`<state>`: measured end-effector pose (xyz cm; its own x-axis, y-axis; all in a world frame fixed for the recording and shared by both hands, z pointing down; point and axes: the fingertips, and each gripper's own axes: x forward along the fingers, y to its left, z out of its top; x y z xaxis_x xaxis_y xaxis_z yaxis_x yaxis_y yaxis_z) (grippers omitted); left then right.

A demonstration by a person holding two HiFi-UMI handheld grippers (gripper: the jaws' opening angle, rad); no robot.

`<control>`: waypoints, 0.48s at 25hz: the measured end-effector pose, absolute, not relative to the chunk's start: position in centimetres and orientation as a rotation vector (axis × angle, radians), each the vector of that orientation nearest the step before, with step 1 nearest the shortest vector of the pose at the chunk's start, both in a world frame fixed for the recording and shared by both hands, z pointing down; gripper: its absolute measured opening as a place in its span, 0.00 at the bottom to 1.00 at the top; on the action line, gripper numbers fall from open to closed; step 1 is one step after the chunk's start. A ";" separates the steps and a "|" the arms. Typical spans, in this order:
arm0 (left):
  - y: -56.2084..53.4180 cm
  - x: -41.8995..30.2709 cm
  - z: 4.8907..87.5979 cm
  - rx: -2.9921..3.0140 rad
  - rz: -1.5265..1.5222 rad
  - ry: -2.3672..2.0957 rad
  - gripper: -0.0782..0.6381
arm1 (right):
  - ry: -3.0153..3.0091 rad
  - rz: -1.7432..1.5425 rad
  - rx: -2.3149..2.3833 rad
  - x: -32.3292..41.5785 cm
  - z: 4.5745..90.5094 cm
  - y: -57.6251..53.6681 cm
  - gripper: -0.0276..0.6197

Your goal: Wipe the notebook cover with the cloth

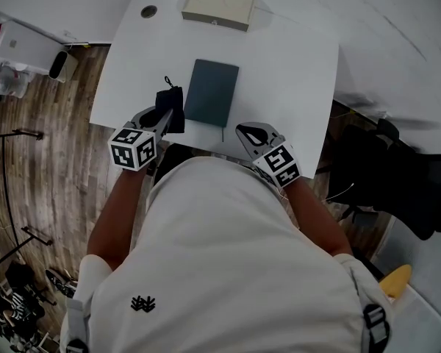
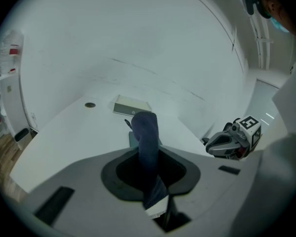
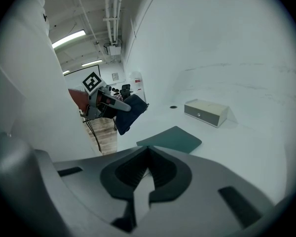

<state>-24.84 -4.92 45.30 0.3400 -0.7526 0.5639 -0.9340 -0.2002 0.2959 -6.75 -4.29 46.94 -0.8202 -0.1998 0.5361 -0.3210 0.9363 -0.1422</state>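
Note:
A teal notebook [image 1: 212, 92] lies flat on the white table [image 1: 294, 72], in front of me. My left gripper [image 1: 164, 115] hovers just left of the notebook's near corner, shut on a dark navy cloth [image 1: 170, 103] that bunches up past its jaws. In the left gripper view the cloth [image 2: 148, 142] stands up between the jaws and hides most of the notebook [image 2: 131, 139]. My right gripper [image 1: 245, 131] sits at the table's near edge, right of the notebook, shut and empty. The right gripper view shows its jaws closed, with the notebook [image 3: 172, 138] ahead and the cloth [image 3: 129, 113] at left.
A beige box [image 1: 218, 6] stands at the table's far edge, beyond the notebook, with a round cable hole [image 1: 148, 11] to its left. A black chair [image 1: 400, 179] stands right of the table. Wooden floor [image 1: 51, 138] and white bins lie to the left.

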 end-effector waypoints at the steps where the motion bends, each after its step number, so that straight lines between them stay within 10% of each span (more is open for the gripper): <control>1: -4.8 -24.8 45.3 2.012 0.391 -1.470 0.21 | -2.558 0.304 0.367 -6.8 46.9 -4.3 0.05; 12: -4.2 -24.5 45.1 2.003 0.364 -1.473 0.21 | -2.574 0.280 0.347 -6.9 46.2 -3.6 0.05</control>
<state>-24.51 -4.24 45.06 0.3403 -0.7602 0.5534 -0.9304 -0.1873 0.3150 -6.92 -3.62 46.20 -0.8302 -0.1899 0.5241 -0.2981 0.9457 -0.1296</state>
